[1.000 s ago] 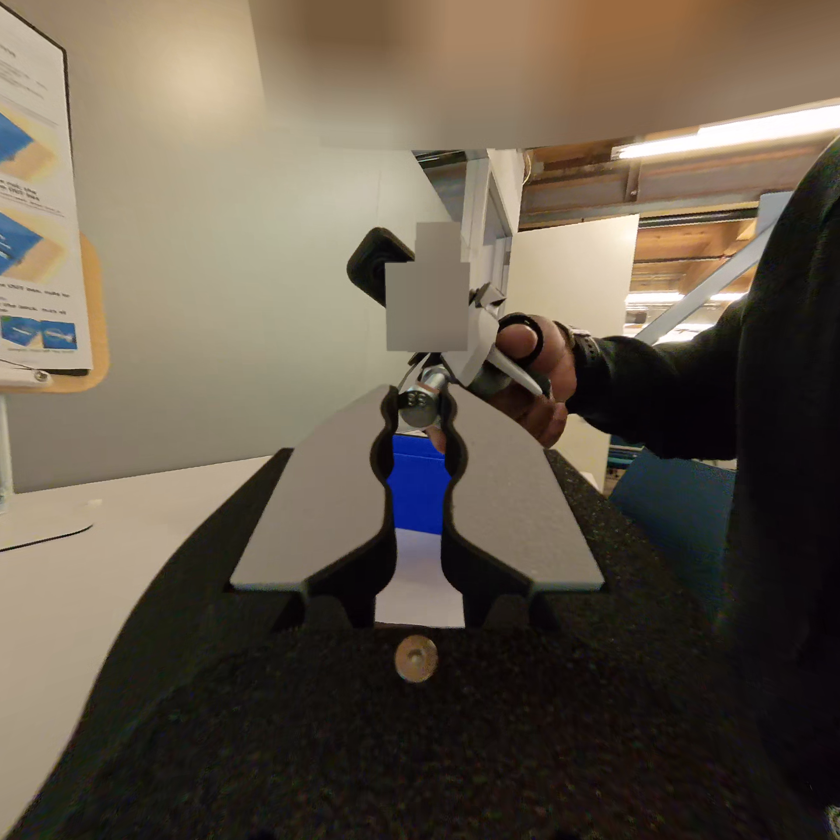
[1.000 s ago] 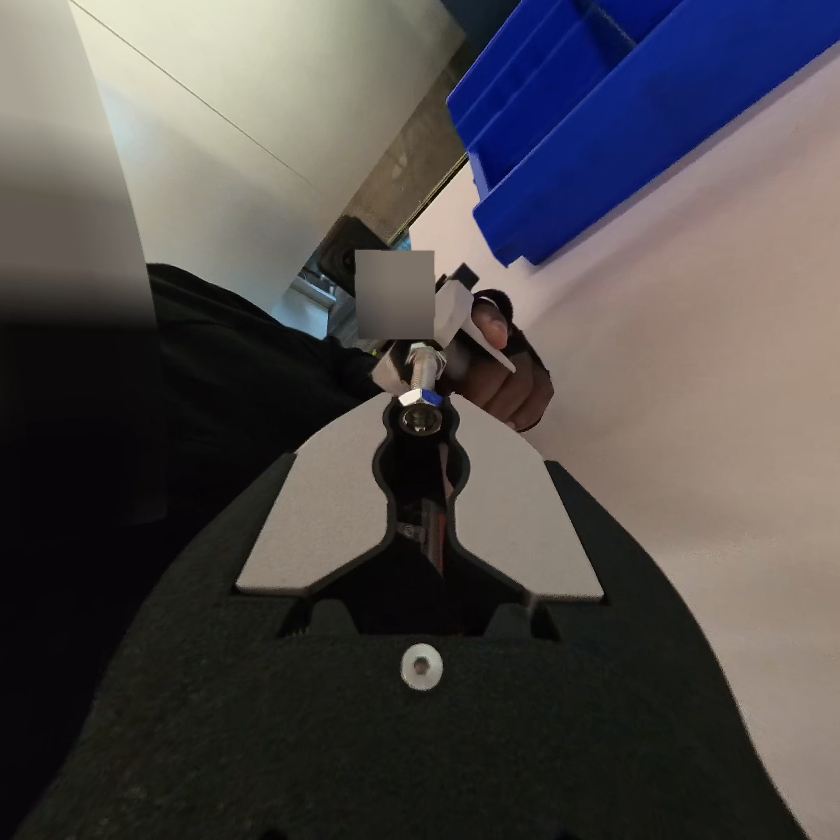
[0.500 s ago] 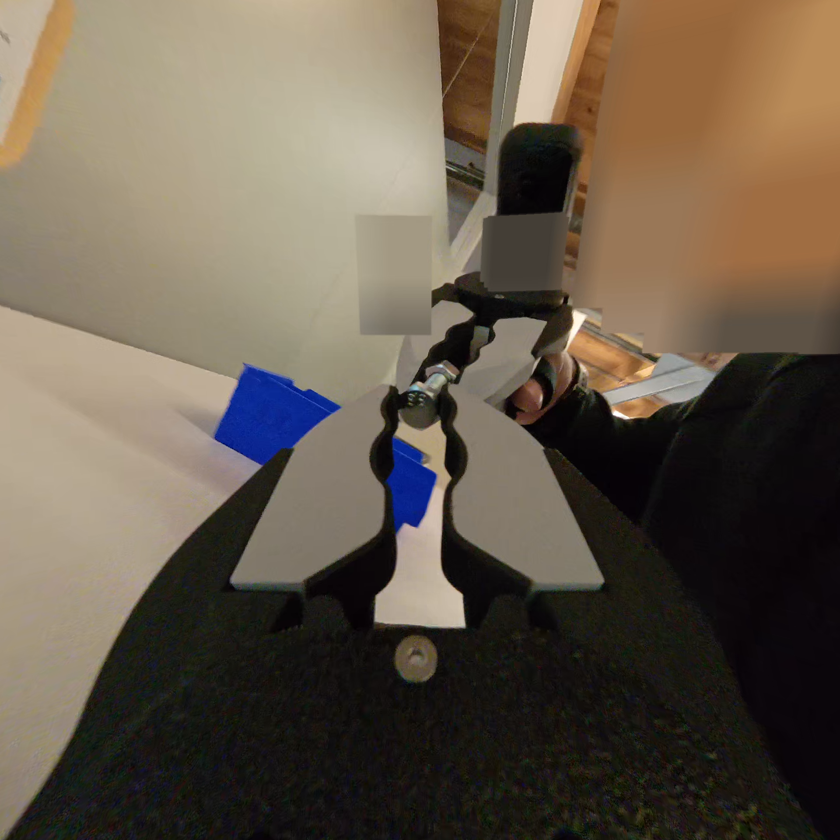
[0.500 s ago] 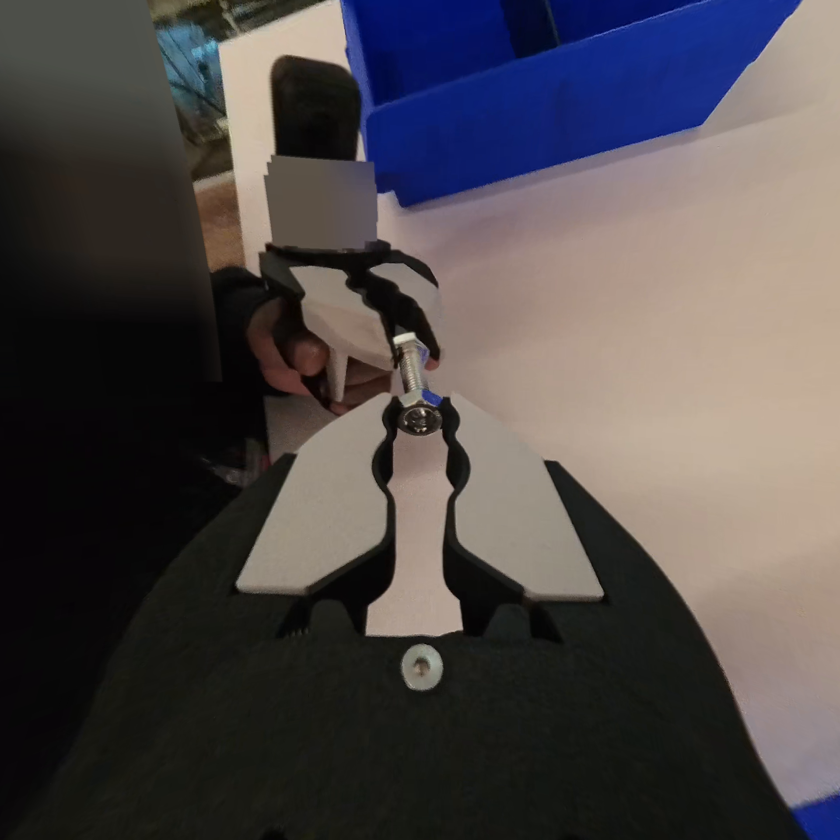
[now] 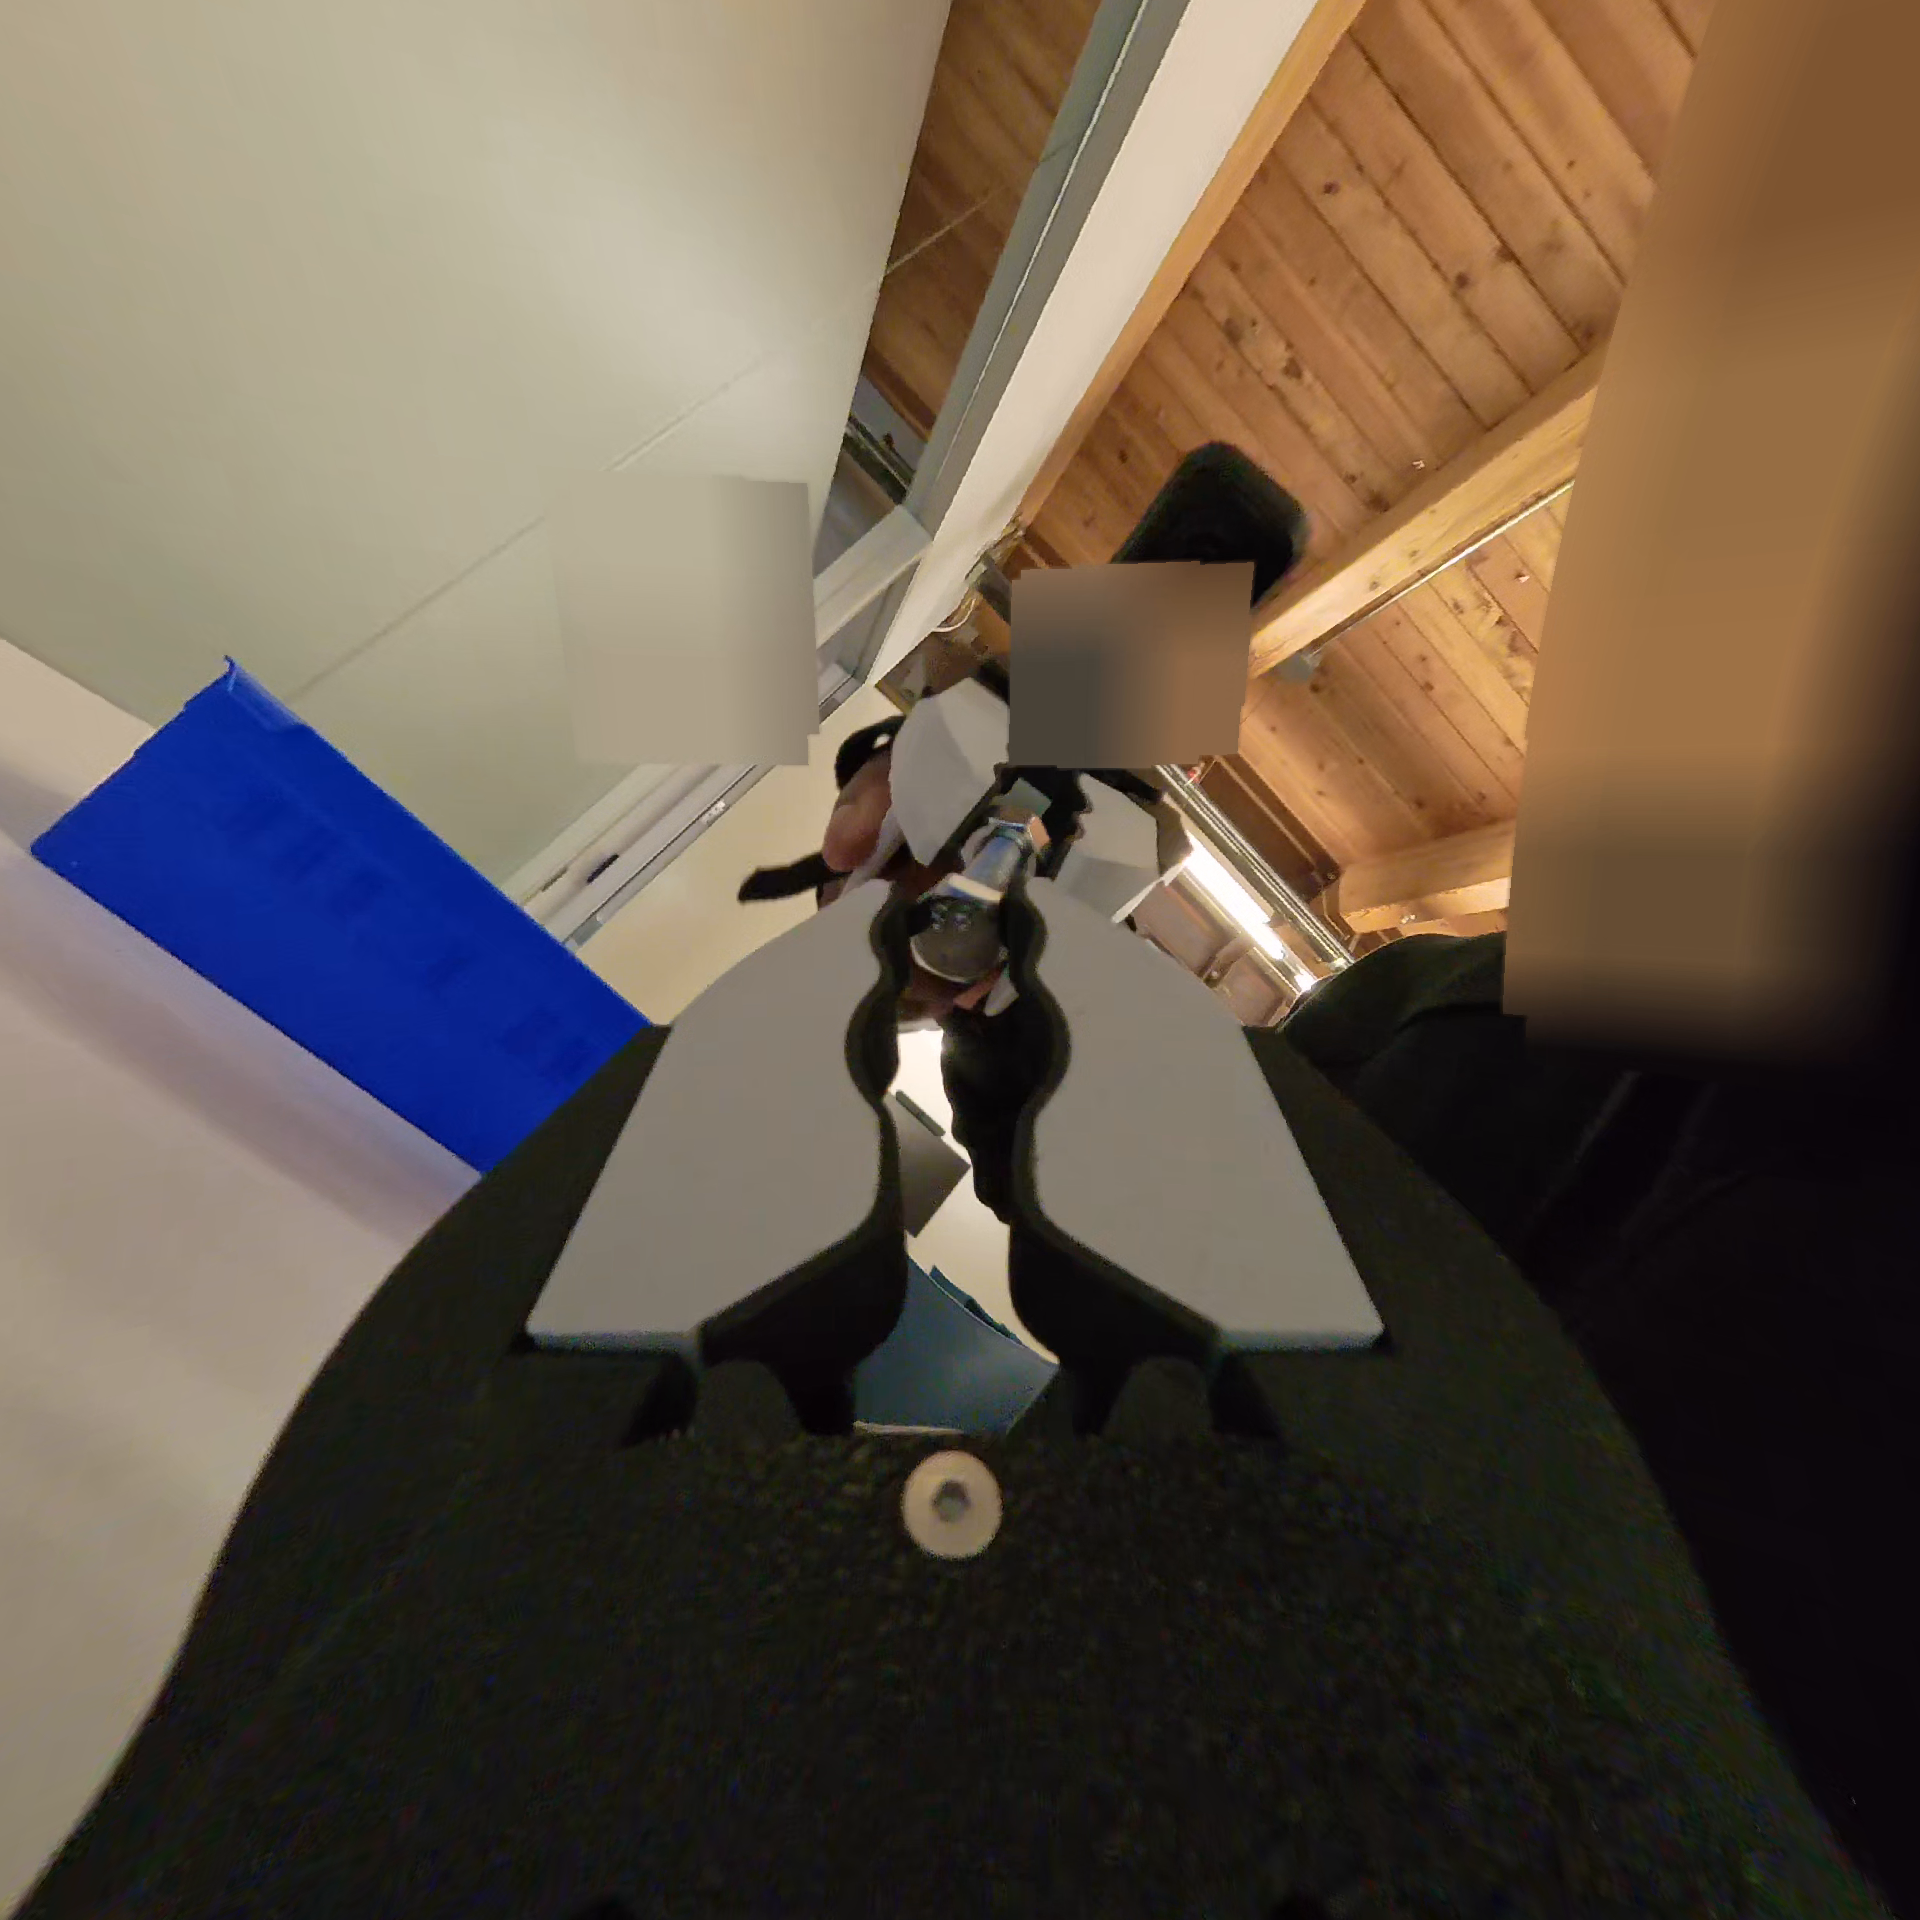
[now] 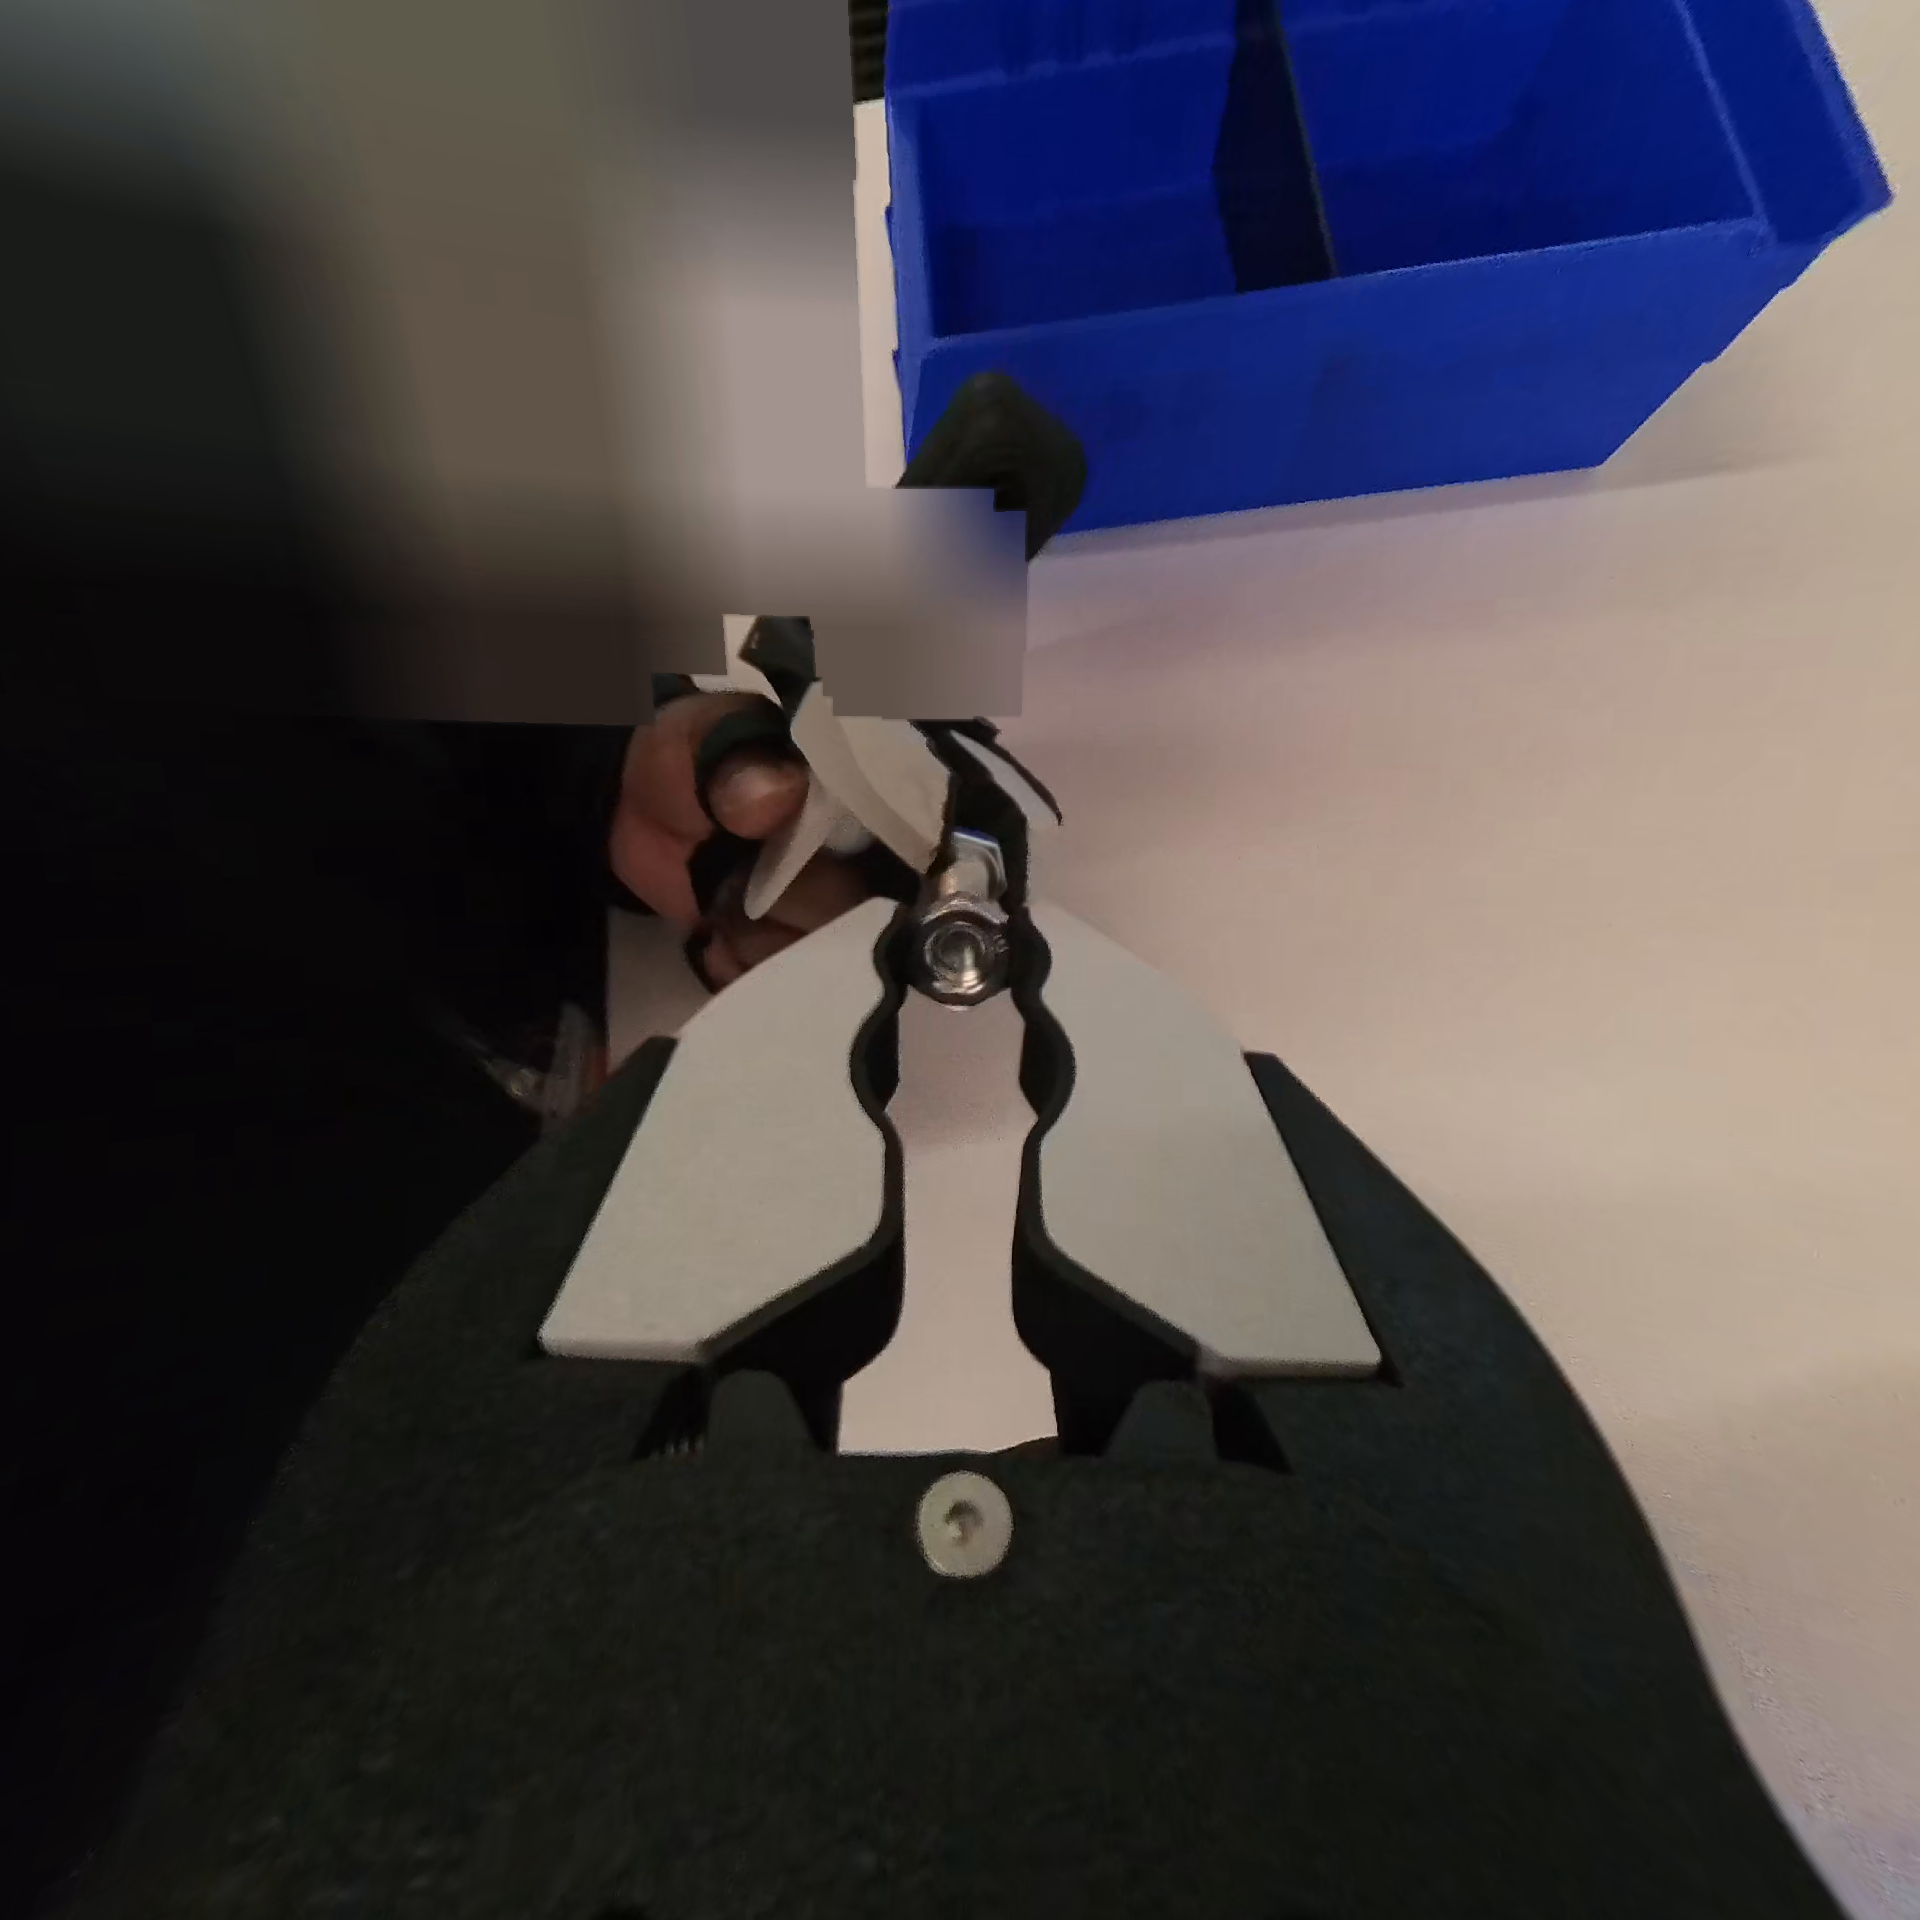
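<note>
My left gripper (image 5: 958, 935) is shut on the head of a silver bolt (image 5: 954, 928). The bolt's shaft (image 5: 995, 854) runs forward to my right gripper (image 5: 1023, 821), which faces it tip to tip. In the right wrist view, my right gripper (image 6: 961, 951) is shut on a silver hex nut (image 6: 963, 949) threaded on the bolt's end. The shaft (image 6: 964, 883) leads on to the left gripper (image 6: 971, 831), held by a person's hand (image 6: 717, 810). Both are held in the air above a white table (image 6: 1455, 935).
A blue divided bin (image 6: 1299, 395) stands on the table behind the grippers; it also shows at the left in the left wrist view (image 5: 312, 914). A person's dark sleeve (image 5: 1610, 1195) fills the right side there. A wooden ceiling (image 5: 1351, 312) is above.
Both grippers have swung and rolled together, so each view has tilted: the left now looks up at the ceiling, the right down at the bin. Both grasps have stayed shut on bolt and nut.
</note>
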The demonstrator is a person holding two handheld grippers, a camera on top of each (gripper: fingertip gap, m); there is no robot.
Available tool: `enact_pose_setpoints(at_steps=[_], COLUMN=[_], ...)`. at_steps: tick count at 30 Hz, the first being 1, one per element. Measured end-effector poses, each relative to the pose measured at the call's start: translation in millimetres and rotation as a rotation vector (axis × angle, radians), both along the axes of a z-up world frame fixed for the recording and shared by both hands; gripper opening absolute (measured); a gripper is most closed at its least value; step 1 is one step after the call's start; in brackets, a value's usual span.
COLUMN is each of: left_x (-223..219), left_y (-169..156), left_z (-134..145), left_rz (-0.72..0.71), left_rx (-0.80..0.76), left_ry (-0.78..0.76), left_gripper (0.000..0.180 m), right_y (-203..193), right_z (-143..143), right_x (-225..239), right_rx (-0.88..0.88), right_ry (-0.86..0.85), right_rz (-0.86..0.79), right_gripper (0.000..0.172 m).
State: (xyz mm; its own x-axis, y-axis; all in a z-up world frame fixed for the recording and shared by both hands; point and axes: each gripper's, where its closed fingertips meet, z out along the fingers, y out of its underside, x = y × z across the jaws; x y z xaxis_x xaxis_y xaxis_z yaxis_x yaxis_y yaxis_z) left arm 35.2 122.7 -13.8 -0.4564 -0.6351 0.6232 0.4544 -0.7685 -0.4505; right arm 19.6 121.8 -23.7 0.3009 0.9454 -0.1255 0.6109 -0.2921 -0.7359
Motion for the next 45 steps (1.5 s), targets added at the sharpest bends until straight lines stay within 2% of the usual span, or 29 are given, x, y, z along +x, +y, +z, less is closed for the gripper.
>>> enact_pose_setpoints(at_steps=[5,13,18,24,28,32,37,45], left_x=[-8.3,-9.9,-9.6,-9.6,-7.3,-6.7,-5.9,-3.3], left_y=[-1.5,2.0,5.0,1.7,-2.2,-5.4,-6.3,-3.2], left_z=[9.8,16.1,13.3,15.5,15.6,15.3,12.5,3.9], left_rz=[0.109,0.294,0.402,0.597,0.65,0.636,0.545,0.346], left_rx=[0.105,0.178,0.267,0.52,0.598,0.61,0.579,0.399], left_ry=[-0.064,-0.03,0.067,0.235,0.277,0.273,0.265,0.222], left_gripper=[0.017,0.017,0.017,0.017,0.017,0.017,0.017,0.017], right_y=[-8.5,1.2,4.2,-0.7,-5.3,-8.3,-8.7,-2.8], right_z=[6.7,20.2,18.1,17.7,21.9,19.8,13.1,-2.9], right_x=[-7.5,-12.2,-10.2,-6.2,-5.0,-4.0,-2.6,1.4], right_rx=[-0.161,-0.143,-0.2,-0.433,-0.515,-0.448,-0.297,-0.049], right_ry=[0.178,0.387,0.434,0.532,0.575,0.536,0.444,0.269], right_rz=[-0.059,-0.163,-0.236,-0.312,-0.316,-0.29,-0.252,-0.205], right_gripper=[0.018,0.018,0.018,0.018,0.018,0.018,0.018,0.018])
